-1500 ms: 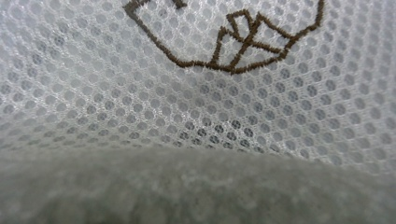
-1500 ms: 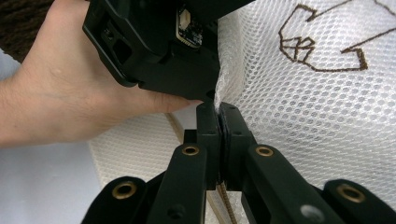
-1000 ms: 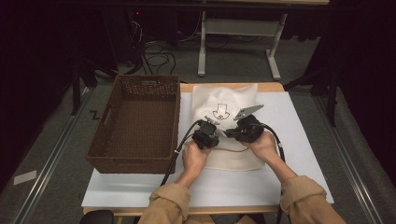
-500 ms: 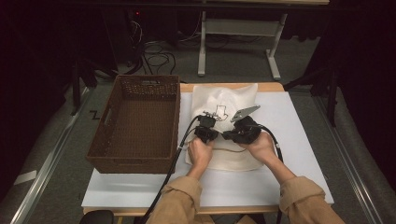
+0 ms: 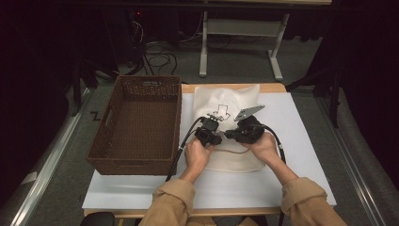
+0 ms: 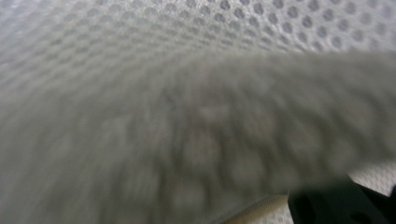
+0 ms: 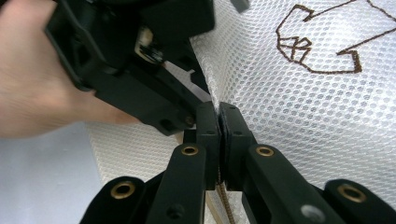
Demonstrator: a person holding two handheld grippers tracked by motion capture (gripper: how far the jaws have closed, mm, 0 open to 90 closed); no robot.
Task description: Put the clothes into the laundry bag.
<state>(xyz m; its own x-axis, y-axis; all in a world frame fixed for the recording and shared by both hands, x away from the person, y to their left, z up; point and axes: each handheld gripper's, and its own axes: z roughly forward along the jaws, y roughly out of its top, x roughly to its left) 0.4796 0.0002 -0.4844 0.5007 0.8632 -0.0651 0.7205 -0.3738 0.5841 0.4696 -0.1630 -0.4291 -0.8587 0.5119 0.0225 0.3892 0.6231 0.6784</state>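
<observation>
1. A white mesh bag (image 5: pixel 233 125) is lying flat on the table, just beyond both grippers and running back under them.
2. A brown outline drawing (image 7: pixel 317 44) is showing on its upper face, up and to the right of the right gripper (image 7: pixel 218 122).
3. A raised fold of its honeycomb mesh is sitting pinched between that gripper's jaws.
4. Blurred mesh (image 6: pixel 187 93) is lying right against the left gripper (image 5: pixel 210 134).

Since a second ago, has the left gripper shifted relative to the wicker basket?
No. In the high view the left gripper sits at the same spot beside the basket, over the white mesh bag; its jaws have just been opening.
</observation>
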